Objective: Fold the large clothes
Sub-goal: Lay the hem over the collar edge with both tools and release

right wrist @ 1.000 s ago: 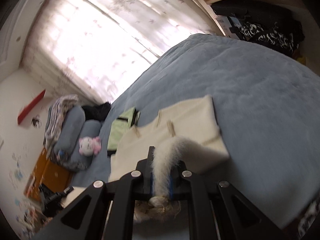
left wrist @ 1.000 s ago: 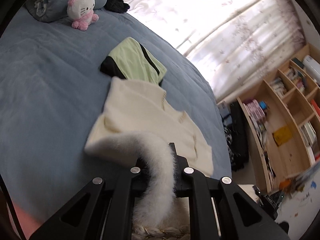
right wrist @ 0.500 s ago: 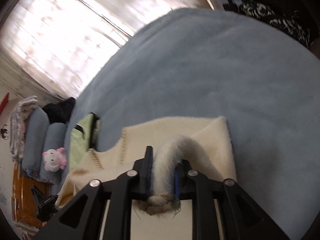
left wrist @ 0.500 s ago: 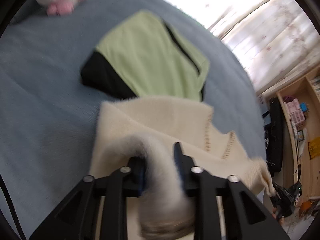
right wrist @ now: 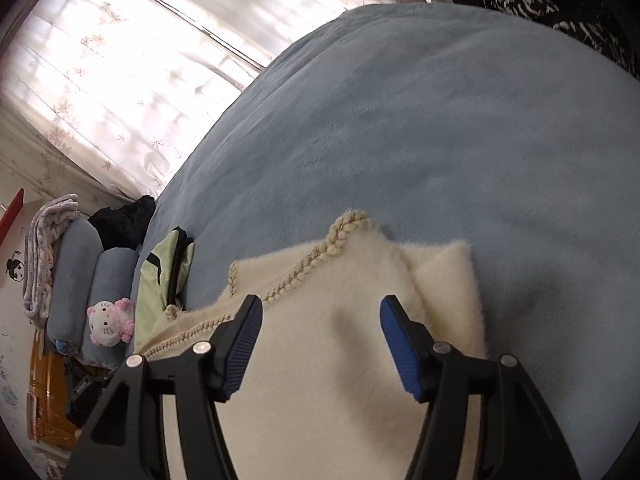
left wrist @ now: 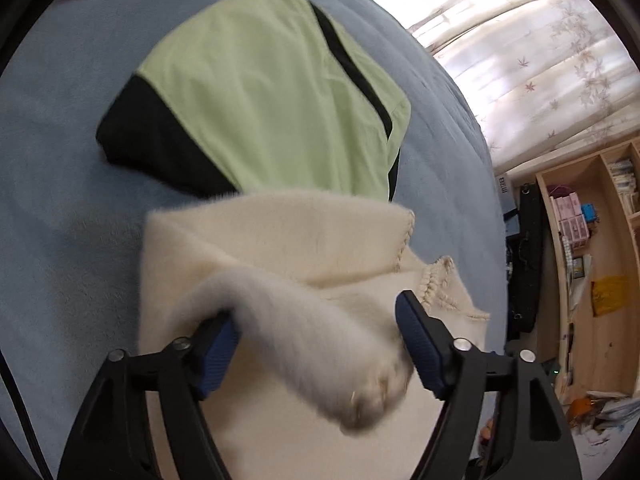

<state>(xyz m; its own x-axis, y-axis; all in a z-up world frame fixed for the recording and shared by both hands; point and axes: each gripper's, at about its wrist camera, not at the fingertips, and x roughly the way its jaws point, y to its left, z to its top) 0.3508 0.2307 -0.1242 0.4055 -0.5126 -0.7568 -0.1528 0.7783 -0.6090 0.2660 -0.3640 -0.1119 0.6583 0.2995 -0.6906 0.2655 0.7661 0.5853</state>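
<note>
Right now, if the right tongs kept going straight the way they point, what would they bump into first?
Probably the fluffy cream sweater lying on the blue bed. The right tongs are opening, with nothing pinched between them, and the sweater lies right ahead, though depth is hard to judge.

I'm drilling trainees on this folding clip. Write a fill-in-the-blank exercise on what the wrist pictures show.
1. The cream sweater lies on a ____ blanket.
2. Beyond the sweater lies a folded garment that is black and light ____.
3. A fold of the sweater crosses between the blue pads of the ____ claw.
4. The pink and white plush toy sits beside the ____.

Missing words: blue; green; left; pillows
</note>
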